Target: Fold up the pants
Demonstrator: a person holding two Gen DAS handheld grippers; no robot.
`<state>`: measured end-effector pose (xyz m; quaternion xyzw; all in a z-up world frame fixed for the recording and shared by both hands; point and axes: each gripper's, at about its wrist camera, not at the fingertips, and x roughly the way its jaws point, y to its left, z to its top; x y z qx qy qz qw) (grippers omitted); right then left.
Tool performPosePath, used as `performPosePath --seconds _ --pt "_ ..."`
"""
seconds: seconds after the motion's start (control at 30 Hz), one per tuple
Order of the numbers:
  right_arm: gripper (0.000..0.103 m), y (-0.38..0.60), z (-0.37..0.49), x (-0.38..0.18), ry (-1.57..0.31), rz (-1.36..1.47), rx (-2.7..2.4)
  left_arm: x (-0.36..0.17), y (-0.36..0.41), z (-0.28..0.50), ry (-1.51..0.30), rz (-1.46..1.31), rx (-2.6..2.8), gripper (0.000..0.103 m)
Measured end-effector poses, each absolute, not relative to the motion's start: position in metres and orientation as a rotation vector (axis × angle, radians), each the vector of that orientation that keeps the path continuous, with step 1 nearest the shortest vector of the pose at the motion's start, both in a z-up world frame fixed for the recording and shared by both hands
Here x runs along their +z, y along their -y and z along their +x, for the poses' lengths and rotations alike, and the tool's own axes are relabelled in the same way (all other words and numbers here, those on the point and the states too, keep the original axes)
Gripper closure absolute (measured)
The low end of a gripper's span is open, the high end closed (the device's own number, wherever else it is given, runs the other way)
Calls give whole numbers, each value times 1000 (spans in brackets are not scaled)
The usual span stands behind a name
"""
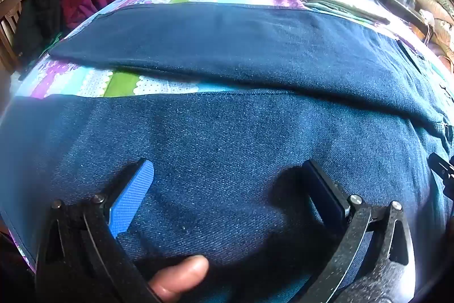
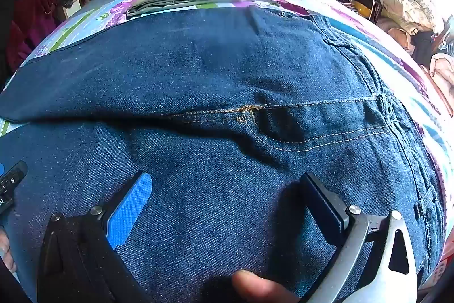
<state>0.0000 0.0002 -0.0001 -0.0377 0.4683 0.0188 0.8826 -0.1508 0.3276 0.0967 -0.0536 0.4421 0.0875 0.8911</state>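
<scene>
My left gripper (image 1: 227,183) has black, dusty linkage arms joined by round silver pins. One finger carries a bright blue textured pad (image 1: 132,198); the other is a flat black block. My right gripper (image 2: 227,198) matches it, though its outer arm (image 2: 369,260) shines bare grey metal. A bare fingertip (image 1: 181,277) shows beneath.

1. No text, label, brand or number can be read in either view.
2. The box (image 2: 442,269) at the right edge of the right wrist view bears printed marks, too blurred to make out.
</scene>
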Motion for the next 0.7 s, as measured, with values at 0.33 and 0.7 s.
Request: performPosePath --seconds 0.33,0.7 --pt "0 4 -1 0 -971 -60 49 97 -327 -151 -921 -114 180 0" --pt "0 1 0 0 -973 -64 47 97 -327 -151 -921 -114 180 0"
